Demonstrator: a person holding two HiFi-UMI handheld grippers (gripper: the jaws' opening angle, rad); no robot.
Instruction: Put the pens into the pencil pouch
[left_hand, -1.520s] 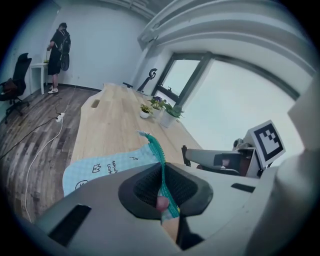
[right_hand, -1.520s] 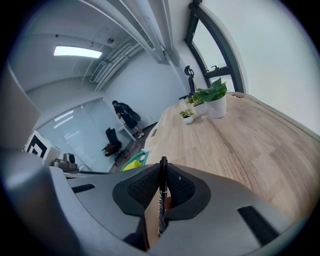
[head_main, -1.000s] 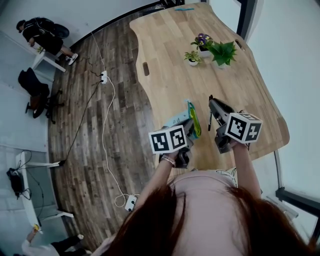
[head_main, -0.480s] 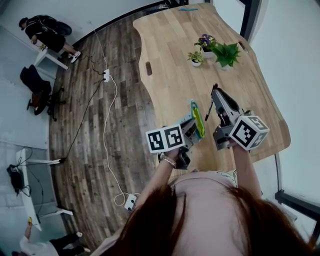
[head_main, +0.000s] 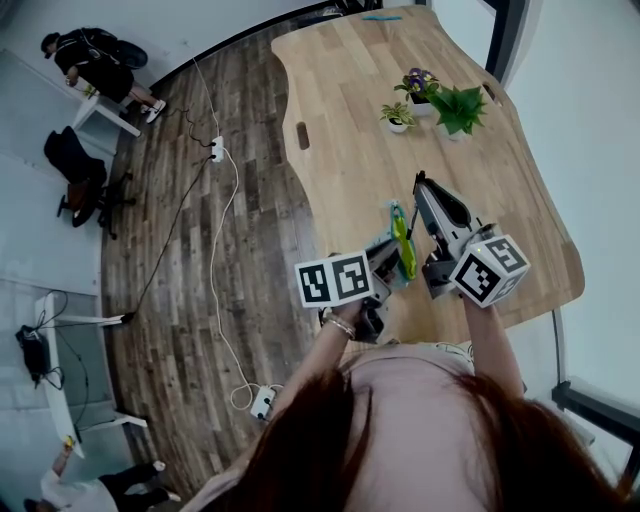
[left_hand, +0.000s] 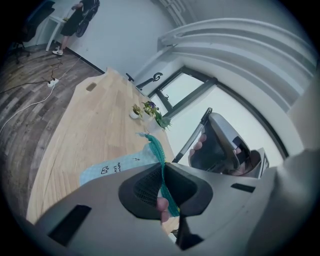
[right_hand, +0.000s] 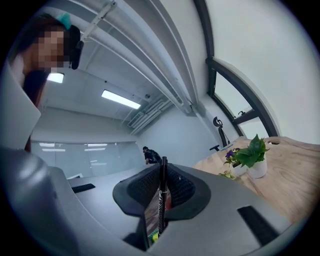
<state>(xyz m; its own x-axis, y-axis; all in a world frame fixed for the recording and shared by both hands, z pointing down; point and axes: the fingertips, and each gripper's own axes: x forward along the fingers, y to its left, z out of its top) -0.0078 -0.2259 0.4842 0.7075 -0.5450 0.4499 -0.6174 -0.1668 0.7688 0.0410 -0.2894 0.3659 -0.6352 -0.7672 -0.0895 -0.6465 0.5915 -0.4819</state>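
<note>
teal zipper edge of the pencil pouch (left_hand: 151, 147) is pinched flat between the left gripper (left_hand: 162, 186) jaws, held up over the wooden table (head_main: 350, 130). just right of it, the right gripper (right_hand: 161, 186) clamps a black pen (right_hand: 161, 200) by its barrel. gripped by one lip only, the mouth may sag shut, so the pen could glance off and drop.

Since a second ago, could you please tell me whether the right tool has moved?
Yes: in the head view the right tool has shifted toward the potted plants.
</note>
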